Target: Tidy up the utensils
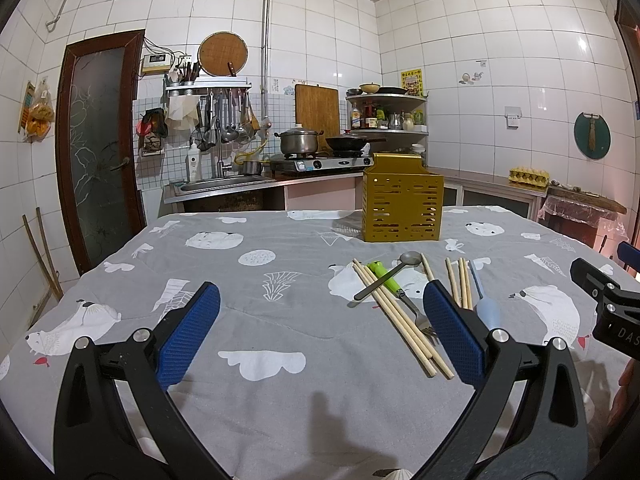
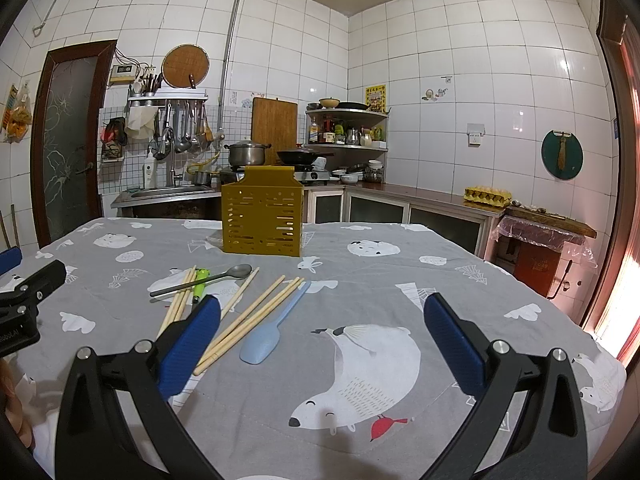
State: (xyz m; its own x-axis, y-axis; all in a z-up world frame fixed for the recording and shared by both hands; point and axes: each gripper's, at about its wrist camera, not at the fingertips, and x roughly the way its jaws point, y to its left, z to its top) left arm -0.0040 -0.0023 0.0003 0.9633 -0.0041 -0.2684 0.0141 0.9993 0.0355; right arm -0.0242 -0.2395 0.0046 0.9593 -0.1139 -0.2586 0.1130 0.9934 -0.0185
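Observation:
A yellow slotted utensil holder (image 1: 402, 200) (image 2: 262, 214) stands upright on the table's far side. In front of it lie loose utensils: wooden chopsticks (image 1: 400, 316) (image 2: 256, 316), a metal spoon (image 1: 390, 274) (image 2: 208, 278), a green-handled fork (image 1: 394, 284) (image 2: 200, 282) and a light blue spoon (image 1: 486, 308) (image 2: 272, 330). My left gripper (image 1: 320, 308) is open, low over the cloth, left of the pile. My right gripper (image 2: 322, 316) is open too, with the pile at its left finger (image 2: 192, 344). Nothing sits between either pair of fingers.
A grey cloth with polar bears (image 2: 372, 364) covers the table (image 1: 280, 320). Behind it are a sink (image 1: 224, 184), a stove with a pot (image 1: 300, 142) and a pan, corner shelves and an egg tray (image 2: 488, 194). A door (image 1: 96, 148) is at the left.

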